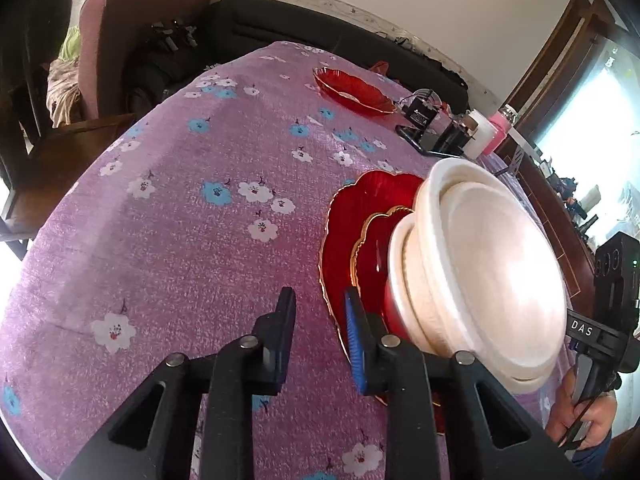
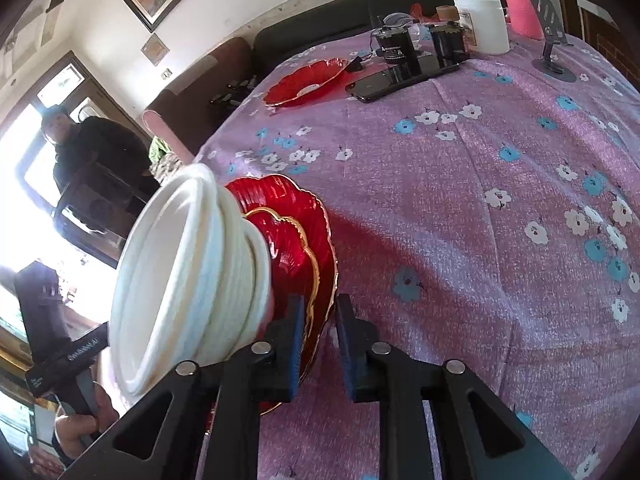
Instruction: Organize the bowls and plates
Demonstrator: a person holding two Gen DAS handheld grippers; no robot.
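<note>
Nested white bowls [image 1: 500,272] [image 2: 184,264] stand on a small red plate [image 1: 376,248] [image 2: 288,248], which lies on a large gold-rimmed red plate [image 1: 344,220] [image 2: 308,208] on the purple floral tablecloth [image 1: 180,240]. My left gripper [image 1: 320,328] is open at the stack's left side. Its right finger is over the large plate's rim, and its left finger is clear of it over the cloth. My right gripper [image 2: 320,332] is at the opposite side, jaws narrow, with the large plate's rim between them. A second red plate [image 1: 352,88] [image 2: 308,80] lies at the far end.
Behind the far plate are a black phone [image 2: 384,80], black cylinders [image 2: 394,50], a white jar [image 2: 480,20], a pink bottle [image 2: 520,8] and a phone stand [image 2: 554,60]. A dark sofa [image 1: 320,28] runs behind the table. A person [image 2: 84,144] stands by the doorway.
</note>
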